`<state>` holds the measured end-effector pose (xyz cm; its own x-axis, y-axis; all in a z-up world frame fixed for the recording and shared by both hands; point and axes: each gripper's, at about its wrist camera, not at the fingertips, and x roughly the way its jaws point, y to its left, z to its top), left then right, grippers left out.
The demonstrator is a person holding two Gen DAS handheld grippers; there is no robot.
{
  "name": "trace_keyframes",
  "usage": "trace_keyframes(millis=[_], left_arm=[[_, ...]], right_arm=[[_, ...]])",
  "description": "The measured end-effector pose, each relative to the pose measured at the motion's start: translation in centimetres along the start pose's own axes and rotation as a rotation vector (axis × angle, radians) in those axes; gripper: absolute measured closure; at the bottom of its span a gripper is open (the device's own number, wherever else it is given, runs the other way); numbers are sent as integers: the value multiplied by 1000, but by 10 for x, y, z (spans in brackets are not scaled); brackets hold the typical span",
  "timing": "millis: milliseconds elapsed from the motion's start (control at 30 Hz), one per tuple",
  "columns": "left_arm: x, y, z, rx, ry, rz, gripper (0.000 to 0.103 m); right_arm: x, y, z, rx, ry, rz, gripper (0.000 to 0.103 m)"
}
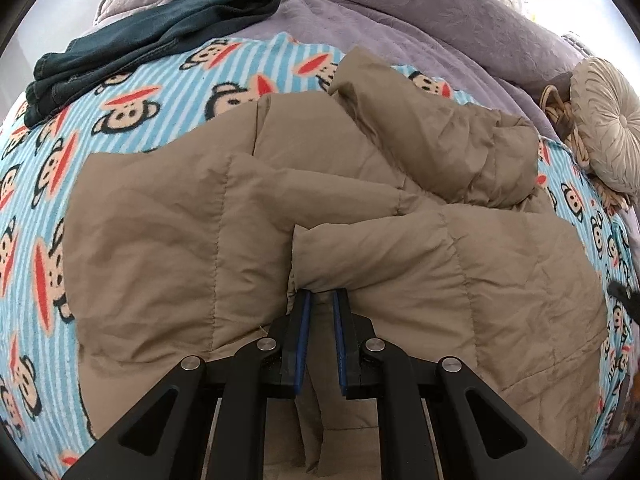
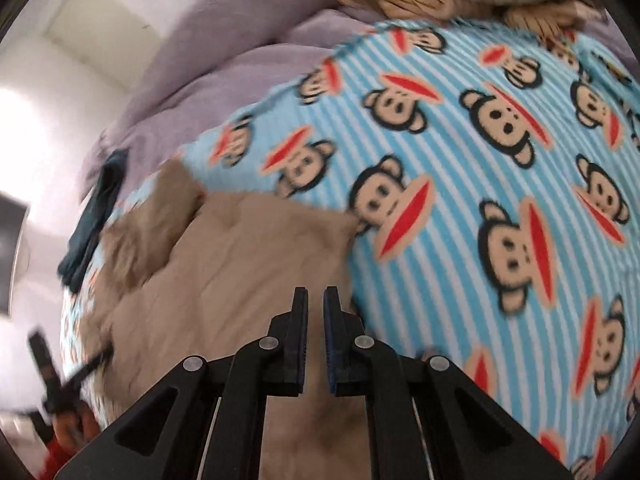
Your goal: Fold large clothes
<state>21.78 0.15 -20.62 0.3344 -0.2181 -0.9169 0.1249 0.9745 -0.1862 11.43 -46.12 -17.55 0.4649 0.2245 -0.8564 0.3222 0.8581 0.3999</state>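
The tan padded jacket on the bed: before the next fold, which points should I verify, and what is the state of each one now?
1. Left hand-held gripper grips the tan padded jacket: ok, its pads are closed on a fold of the fabric.
2. Right hand-held gripper holds fabric: not ok, it is shut over the jacket with nothing visible between the pads.
3. Right wrist view is sharp enough to aim: not ok, it is blurred.
4. Jacket lies flat: not ok, the far part is bunched up.
5. Dark blue garment is apart from the jacket: ok.
6. Round cushion is clear of the jacket: ok.
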Motion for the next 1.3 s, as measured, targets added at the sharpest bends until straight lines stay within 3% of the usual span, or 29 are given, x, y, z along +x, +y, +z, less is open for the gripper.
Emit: trace_keyframes(millis=[133, 200, 333, 533, 800, 1067, 1300], left_arm=[[6, 1, -1, -6, -1, 1, 90], [9, -1, -2, 4, -6, 1, 90], [12, -6, -3, 24, -13, 17, 90], [-9, -7, -4, -1, -7, 52, 90], [-48, -7, -30, 4, -6, 72, 90], [-74, -16, -69, 12, 24, 85, 90], [-97, -24, -105, 55, 50, 64, 88]], right_arm=[[8, 4, -37, -82, 60, -68, 95], [19, -8, -44, -66, 88, -105, 95], [37, -22, -46, -28, 94, -121, 94], [31, -8, -44, -53, 100, -200, 90], [-11, -5, -59, -18, 106, -180, 89], [-37, 14, -95, -5, 144, -146, 72], [-53, 31, -132, 4, 190, -120, 67]])
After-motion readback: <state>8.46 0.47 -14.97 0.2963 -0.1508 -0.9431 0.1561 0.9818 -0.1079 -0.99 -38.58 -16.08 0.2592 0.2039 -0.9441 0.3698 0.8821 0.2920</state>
